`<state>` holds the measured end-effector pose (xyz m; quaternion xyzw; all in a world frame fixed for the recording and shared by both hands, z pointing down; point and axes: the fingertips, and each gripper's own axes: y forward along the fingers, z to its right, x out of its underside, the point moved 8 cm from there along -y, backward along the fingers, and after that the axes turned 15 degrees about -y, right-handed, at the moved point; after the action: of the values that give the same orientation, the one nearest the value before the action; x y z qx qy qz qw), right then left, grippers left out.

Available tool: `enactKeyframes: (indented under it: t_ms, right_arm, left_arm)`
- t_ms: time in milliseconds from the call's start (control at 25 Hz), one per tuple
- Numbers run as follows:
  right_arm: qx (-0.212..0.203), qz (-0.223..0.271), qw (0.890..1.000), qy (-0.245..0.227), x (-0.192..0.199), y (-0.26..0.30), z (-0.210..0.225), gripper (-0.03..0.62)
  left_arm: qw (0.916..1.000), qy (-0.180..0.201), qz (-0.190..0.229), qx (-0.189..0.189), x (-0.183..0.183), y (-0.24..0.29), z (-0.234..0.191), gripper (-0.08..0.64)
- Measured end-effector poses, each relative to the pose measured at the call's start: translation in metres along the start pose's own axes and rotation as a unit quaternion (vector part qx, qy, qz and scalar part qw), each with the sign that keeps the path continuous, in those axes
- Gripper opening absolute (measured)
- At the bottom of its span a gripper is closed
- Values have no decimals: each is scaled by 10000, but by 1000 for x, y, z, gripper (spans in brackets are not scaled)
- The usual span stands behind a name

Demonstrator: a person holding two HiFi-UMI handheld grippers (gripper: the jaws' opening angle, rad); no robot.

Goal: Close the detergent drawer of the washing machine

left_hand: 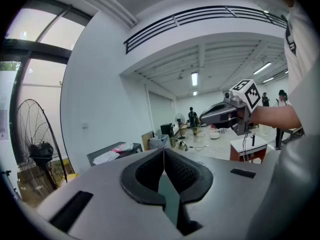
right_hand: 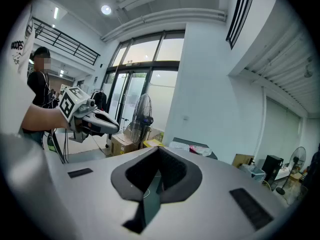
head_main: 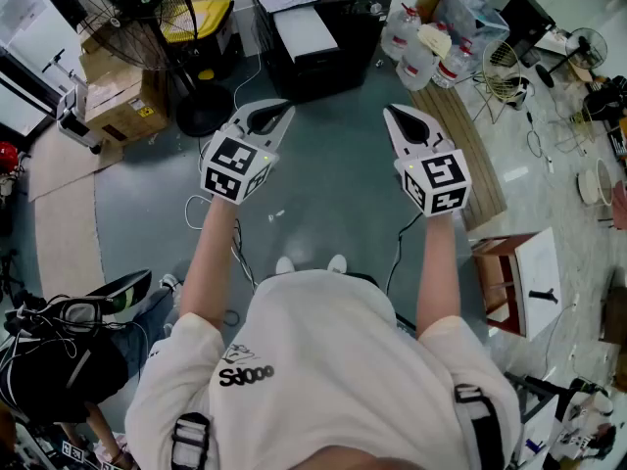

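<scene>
You hold the left gripper (head_main: 266,116) and right gripper (head_main: 404,117) side by side above the grey floor (head_main: 333,199), each with jaws pressed together on nothing. A black cabinet (head_main: 328,57) stands far ahead. Where the detergent drawer is, you cannot tell.

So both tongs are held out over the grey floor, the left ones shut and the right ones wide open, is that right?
Not quite. The right tongs are shut too: the right gripper view shows them pressed together with nothing between them. The rest holds: the left tongs are shut, and both are held out over the grey floor.
</scene>
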<state>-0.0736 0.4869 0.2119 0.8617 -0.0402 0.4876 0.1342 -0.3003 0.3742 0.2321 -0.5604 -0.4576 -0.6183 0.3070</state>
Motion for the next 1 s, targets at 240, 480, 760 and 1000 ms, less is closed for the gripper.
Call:
enactKeyframes:
  t_ms: [240, 480, 760, 1000]
  right_arm:
    - [-51, 73, 10000, -1, 21, -1, 26, -3]
    - [-87, 317, 9994, 57, 48, -9, 64, -3]
    - [-159, 402, 9988, 214, 90, -8, 95, -3]
    - [-183, 347, 9987, 321, 108, 15, 116, -3]
  left_arm:
    - [10000, 43, -29, -82, -4, 29, 12, 20]
    - [9997, -5, -84, -234, -7, 63, 31, 20]
    - [9992, -92, -242, -290, 4, 99, 51, 20]
    - [9988, -227, -264, -348, 3, 129, 30, 20]
